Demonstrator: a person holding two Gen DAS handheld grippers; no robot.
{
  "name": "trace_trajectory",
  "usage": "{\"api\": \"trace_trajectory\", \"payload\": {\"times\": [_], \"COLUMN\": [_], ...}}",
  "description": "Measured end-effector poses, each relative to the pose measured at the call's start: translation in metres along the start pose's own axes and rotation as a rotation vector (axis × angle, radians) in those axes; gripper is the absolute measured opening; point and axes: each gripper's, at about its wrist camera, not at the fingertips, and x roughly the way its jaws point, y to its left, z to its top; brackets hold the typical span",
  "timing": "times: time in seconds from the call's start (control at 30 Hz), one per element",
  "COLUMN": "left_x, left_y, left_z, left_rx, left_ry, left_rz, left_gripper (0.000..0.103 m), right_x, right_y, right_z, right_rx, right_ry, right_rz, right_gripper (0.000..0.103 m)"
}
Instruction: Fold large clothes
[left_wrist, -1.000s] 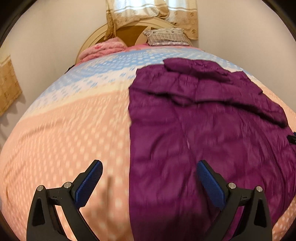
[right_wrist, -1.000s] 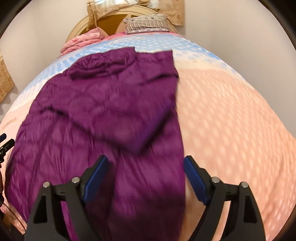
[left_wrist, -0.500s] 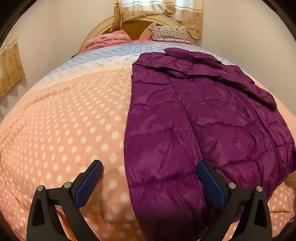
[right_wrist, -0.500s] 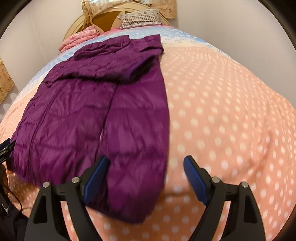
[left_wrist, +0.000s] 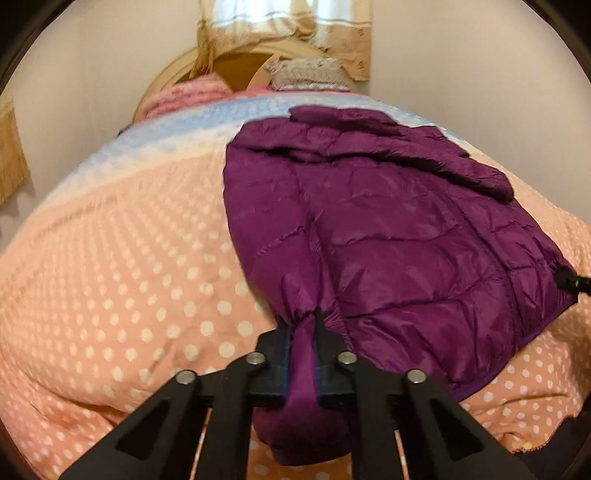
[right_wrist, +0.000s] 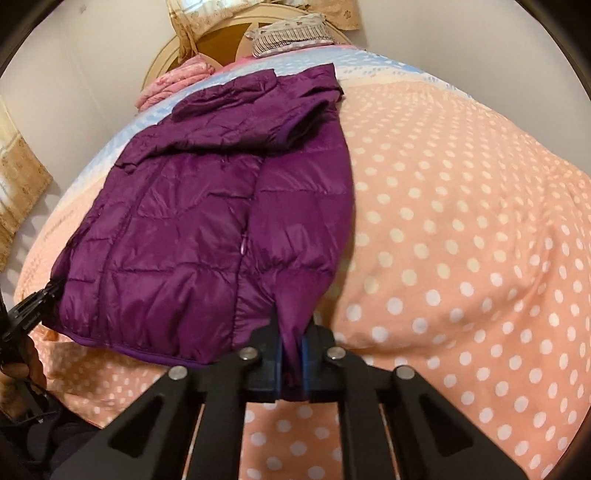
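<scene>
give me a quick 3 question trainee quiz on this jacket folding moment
1. True or false: the left gripper is shut on the bottom hem of the purple jacket.
2. Multiple choice: the right gripper holds A) a pillow, B) the jacket's bottom hem, C) nothing.
3. Fill in: the jacket lies on a pink bedspread patterned with white ____.

Key: 1 true; 2 B; 3 dots
</scene>
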Motion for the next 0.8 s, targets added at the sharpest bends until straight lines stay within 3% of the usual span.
{"api": "trace_trajectory", "payload": {"times": [0.17, 0.63, 0.73, 0.8], "left_x": [-0.038, -0.17, -0.172, -0.152], "left_y": [0.011, 0.045, 0.044, 0.041], "left_z": [0.019, 0.069, 0.084, 0.098], "left_rx": [-0.013, -0.111, -0.082, -0.053], "left_ry": [-0.094, -0.342, -0.37, -0.361], "left_rz": [-0.033, -0.17, -0.159, -0.138], "left_gripper": [0.003, 0.002, 0.002, 0.002], "right_x": [-0.031, -0.183, -0.196, -0.184], "right_y": [0.005, 0.035, 0.044, 0.041], "right_z": [0.004, 0.024, 0.047, 0.067], "right_rx": [-0.005, -0.095, -0.123, -0.134], "right_ry": [-0.067, -0.4, -0.463, -0.479], "right_rz": [0.049, 0.156, 0.166, 0.16], "right_gripper": [0.006, 0.006, 0.005, 0.005]}}
